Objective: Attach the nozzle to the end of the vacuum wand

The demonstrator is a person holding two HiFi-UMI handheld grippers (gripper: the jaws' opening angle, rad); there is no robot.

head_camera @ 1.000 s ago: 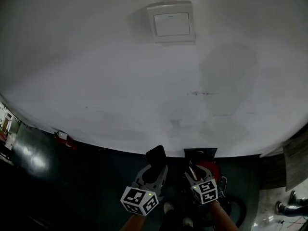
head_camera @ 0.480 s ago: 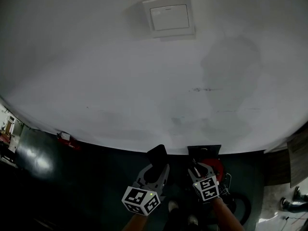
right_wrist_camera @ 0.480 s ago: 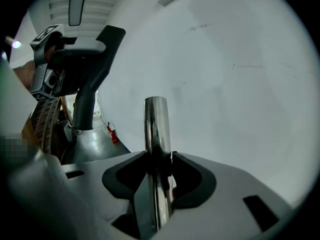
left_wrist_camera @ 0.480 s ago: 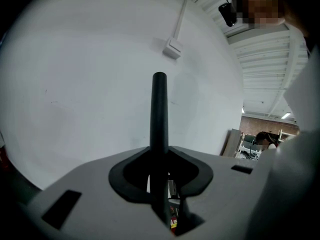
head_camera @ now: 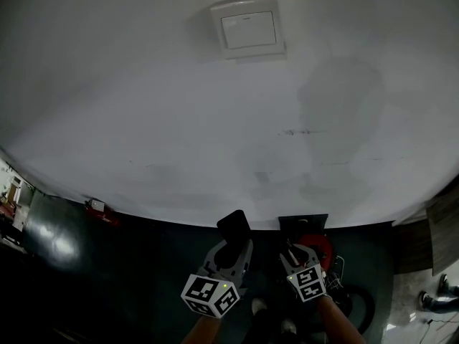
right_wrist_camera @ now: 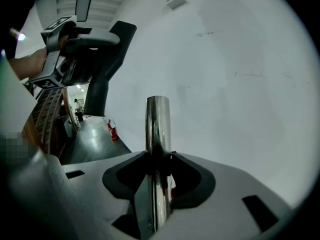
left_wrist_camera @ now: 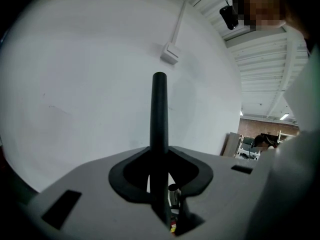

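Left tool (left_wrist_camera: 160, 160) clamps black nozzle (left_wrist_camera: 159, 109), pointing 12 o'clock. Right tool (right_wrist_camera: 159, 160), jaws just closing, grips chrome wand (right_wrist_camera: 158, 124).

**Left gripper** (head_camera: 231, 244): pale grey moulded shell with black V-shaped jaw pads (left_wrist_camera: 117, 179) and dark rectangular slots (left_wrist_camera: 61, 209) in the shell. It carries a white cube with black square markers (head_camera: 209, 296), which has a small green light (head_camera: 224, 287).

**Right gripper** (head_camera: 292, 253): matching grey shell, black pads and a smaller marker cube (head_camera: 310, 284).

**Clothing:** pale garment (left_wrist_camera: 300, 134), blurred, possibly a sleeve.
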